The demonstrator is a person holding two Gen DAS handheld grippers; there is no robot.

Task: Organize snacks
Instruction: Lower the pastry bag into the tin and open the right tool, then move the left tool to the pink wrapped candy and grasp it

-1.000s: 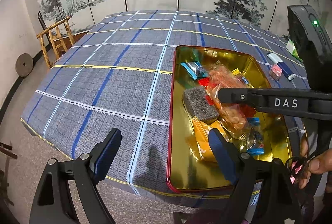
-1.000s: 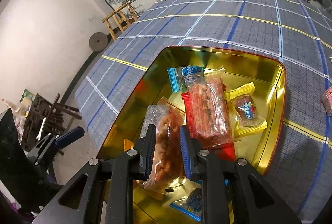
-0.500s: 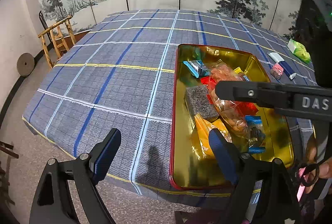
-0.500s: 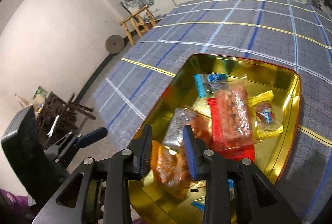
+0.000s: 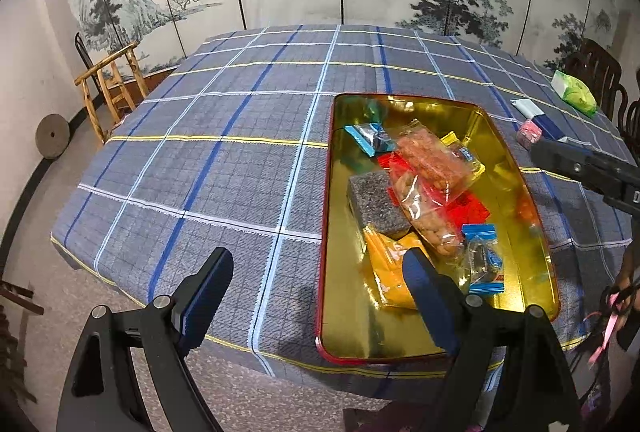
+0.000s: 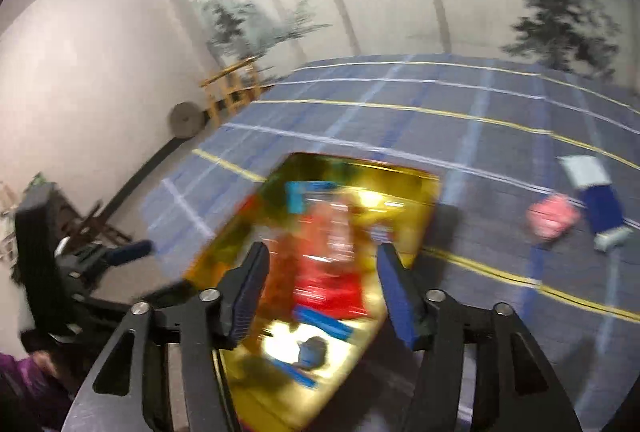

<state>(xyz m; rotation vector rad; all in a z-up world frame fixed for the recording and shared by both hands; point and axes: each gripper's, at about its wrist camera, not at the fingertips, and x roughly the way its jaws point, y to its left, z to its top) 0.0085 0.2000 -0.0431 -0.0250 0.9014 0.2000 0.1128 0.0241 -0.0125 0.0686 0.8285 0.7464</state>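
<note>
Right gripper (image 6: 320, 292) jaws just opened, empty, backed off toward frame right; shrimp-cracker bag (image 5: 428, 208) dropped in gold tin (image 5: 516, 160); left gripper (image 5: 316, 296) unchanged, wide, empty.

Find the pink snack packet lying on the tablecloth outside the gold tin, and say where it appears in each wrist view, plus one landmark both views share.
Left wrist view: the pink packet lies at the right edge, on the cloth just right of the gold tin, beside a blue-and-white packet.
Right wrist view: the pink packet sits right of centre, blurred, left of the blue-and-white packet.
Shared landmark: the gold tin.
</note>
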